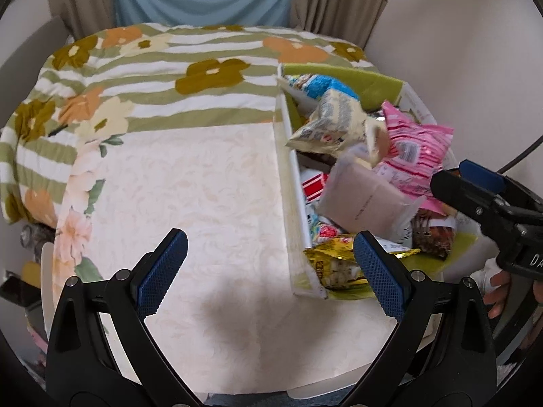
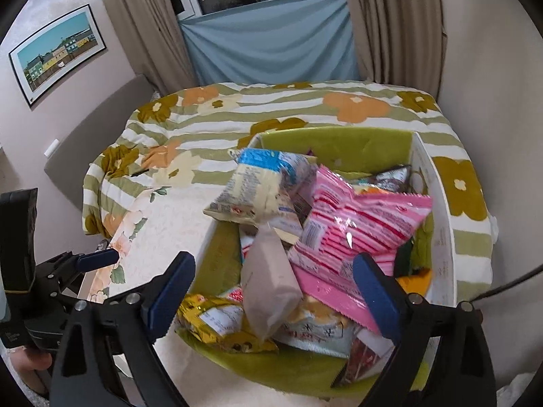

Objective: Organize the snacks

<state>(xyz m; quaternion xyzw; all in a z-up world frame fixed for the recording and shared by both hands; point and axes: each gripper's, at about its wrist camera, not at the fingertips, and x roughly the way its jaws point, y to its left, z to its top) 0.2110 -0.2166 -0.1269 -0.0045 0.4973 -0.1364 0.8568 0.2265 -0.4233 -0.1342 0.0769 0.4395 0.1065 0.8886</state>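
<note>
While tilted down over the cream floral-patterned counter [image 1: 203, 196], left tool [image 1: 268, 271] spread wide with nothing between its blue pads, poised over bare cloth just beside the white cardboard box with green lining [image 1: 288, 183]. Right tool [image 2: 275, 291] likewise spread wide above the box [image 2: 437, 203], gripping nothing, with a pale pinkish-grey translucent packet [image 2: 271, 285] lying loose between its fingers atop the heap. Piled inside: a glossy pink striped snack bag [image 2: 359, 227], a cream-yellow and blue packet [image 2: 251, 190], a gold foil packet [image 2: 217, 322] at the near corner. Beyond, a green-striped flowered blanket [image 2: 237, 115].
</note>
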